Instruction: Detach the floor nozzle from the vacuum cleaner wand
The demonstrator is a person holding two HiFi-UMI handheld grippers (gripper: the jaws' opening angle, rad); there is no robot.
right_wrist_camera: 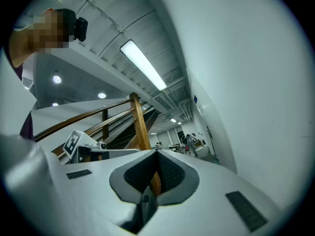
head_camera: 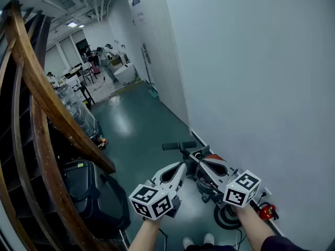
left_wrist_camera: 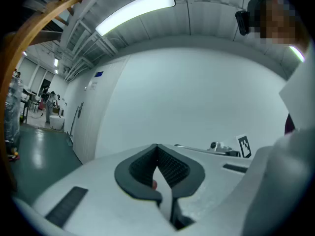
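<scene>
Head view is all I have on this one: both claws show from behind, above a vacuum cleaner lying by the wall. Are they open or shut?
Observer: The left claw is shut, its pads together with nothing between them.
Operator: And the right one?
Observer: The right claw is shut too, and empty.
Operator: What do their own cameras look at?
Observer: The left gripper view is mostly bare white wall. The right gripper view looks past its claw at the wooden stair railing.
</scene>
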